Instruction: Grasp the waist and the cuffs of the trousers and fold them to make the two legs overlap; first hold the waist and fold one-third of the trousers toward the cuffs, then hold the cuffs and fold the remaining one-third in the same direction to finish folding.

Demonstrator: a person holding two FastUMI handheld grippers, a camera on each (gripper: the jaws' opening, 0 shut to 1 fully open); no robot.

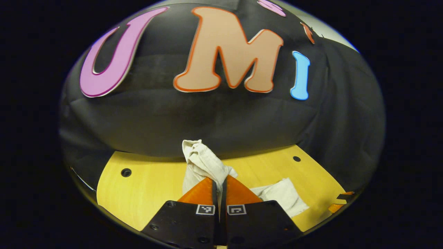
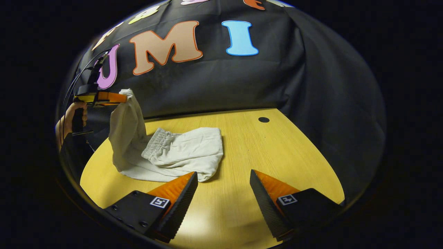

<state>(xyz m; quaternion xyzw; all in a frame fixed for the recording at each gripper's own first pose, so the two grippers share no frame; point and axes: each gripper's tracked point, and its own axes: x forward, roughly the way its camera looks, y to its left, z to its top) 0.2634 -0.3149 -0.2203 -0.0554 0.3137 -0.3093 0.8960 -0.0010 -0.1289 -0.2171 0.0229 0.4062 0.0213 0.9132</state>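
Note:
Pale cream trousers (image 2: 183, 152) lie on the yellow wooden table (image 2: 277, 155), their elastic waist (image 2: 155, 141) folded over onto the middle. My left gripper (image 1: 220, 180) is shut on the cuff end (image 1: 202, 160), which bunches up above its fingers. In the right gripper view that same left gripper (image 2: 119, 98), held by a hand (image 2: 71, 119), lifts the cuff end (image 2: 126, 117) high above the table's left side. My right gripper (image 2: 223, 176) stands open just in front of the folded trousers, nothing between its fingers, its left fingertip close to the cloth's near edge.
The black cloth wall (image 2: 242, 79) closes the back and right of the table. Small round holes (image 2: 263, 119) dot the tabletop. Bare wood spreads to the right of the trousers. An orange and black piece (image 1: 341, 202) shows at the table's right edge in the left gripper view.

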